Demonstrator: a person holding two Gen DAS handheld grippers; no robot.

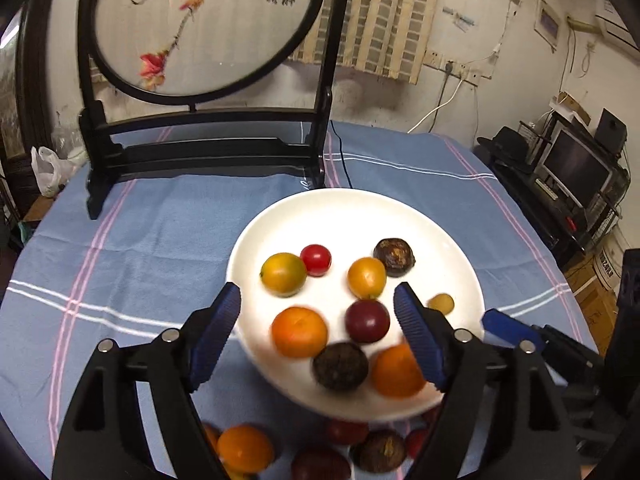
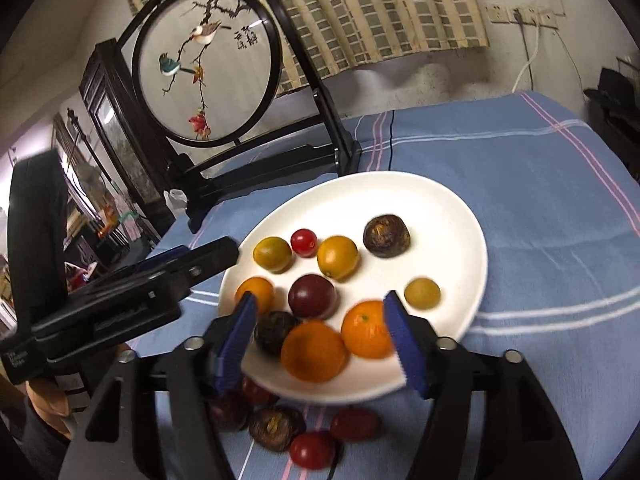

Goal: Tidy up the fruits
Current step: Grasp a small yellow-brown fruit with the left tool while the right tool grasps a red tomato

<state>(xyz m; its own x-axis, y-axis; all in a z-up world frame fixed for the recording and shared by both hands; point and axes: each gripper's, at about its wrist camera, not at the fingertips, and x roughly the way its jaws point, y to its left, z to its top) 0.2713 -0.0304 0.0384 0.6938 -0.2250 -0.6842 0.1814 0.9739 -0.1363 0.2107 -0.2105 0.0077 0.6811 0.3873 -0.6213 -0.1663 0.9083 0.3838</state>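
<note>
A white plate (image 1: 352, 212) (image 2: 404, 190) lies on the blue cloth and carries several fruits. Among them are an orange (image 1: 299, 332) (image 2: 314, 351), a dark plum (image 1: 367, 320) (image 2: 312, 295), a cherry tomato (image 1: 315, 259) (image 2: 304, 242) and a brown rough fruit (image 1: 394, 257) (image 2: 386, 236). My left gripper (image 1: 317, 296) is open above the plate's near edge, holding nothing. My right gripper (image 2: 320, 300) is open too, its fingers either side of two oranges without pressing them. More fruits (image 1: 245, 448) (image 2: 312, 449) lie loose on the cloth in front of the plate.
A round embroidered screen in a black stand (image 1: 200, 148) (image 2: 208, 64) stands at the table's back. A thin black cable (image 1: 340, 156) runs over the cloth behind the plate. The table edge drops off on the right toward shelves with a monitor (image 1: 576, 168).
</note>
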